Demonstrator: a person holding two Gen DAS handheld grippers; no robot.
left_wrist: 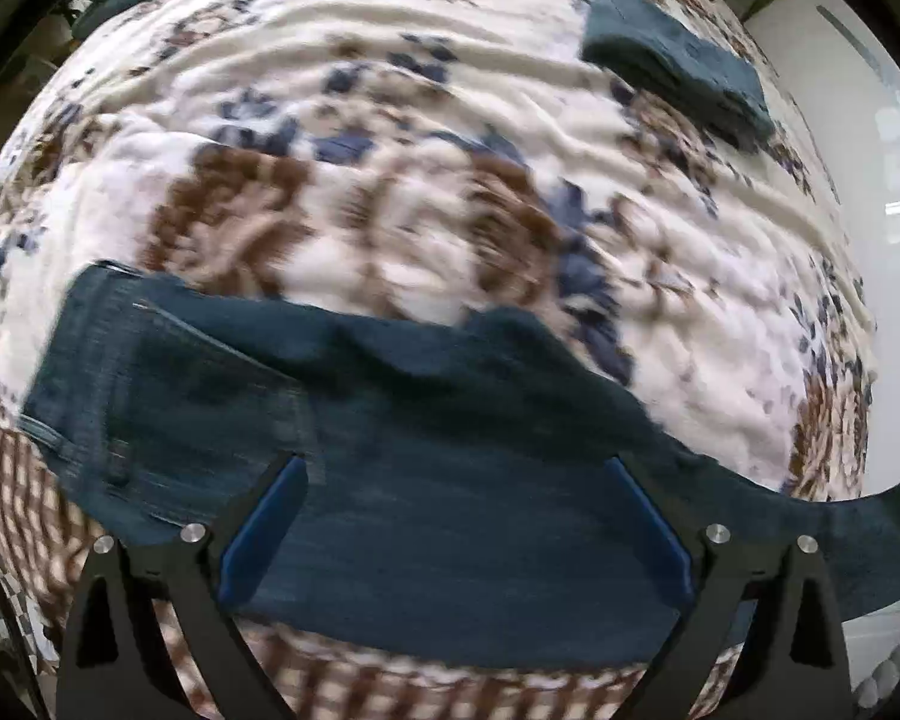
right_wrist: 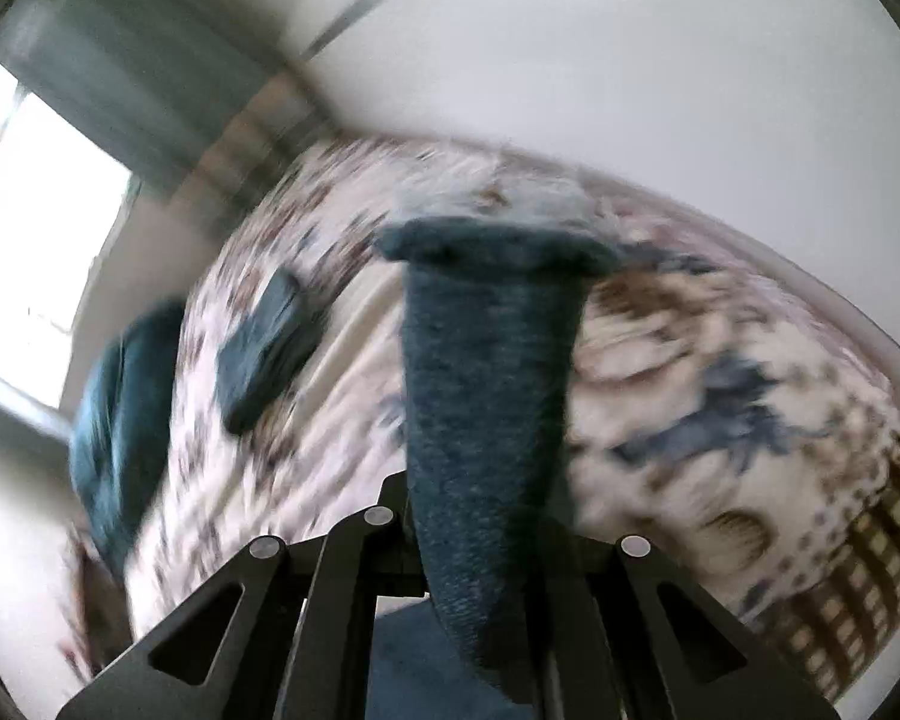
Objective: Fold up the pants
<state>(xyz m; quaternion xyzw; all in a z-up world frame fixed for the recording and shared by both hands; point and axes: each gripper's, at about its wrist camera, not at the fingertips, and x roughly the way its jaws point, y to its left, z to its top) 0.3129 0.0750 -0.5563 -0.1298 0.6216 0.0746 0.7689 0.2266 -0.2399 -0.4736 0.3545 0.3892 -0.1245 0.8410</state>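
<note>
Left tool (left_wrist: 456,516) – black linkage arms, silver screws, blue pads (left_wrist: 264,534)

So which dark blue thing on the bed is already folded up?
Find the big flowery blanket covering the bed. Near its far right edge, by the white wall, lies a small folded garment, a neat dark rectangle lying alone. The jeans being folded are far bigger, spread out loose under the left gripper and pinched by the right gripper.

My pants (left_wrist: 438,480) of coarse matt dark denim, bedspread (left_wrist: 426,120) of soft rumpled printed cloth, folded cloth (left_wrist: 678,60) at one o'clock, matt, woven.
</note>
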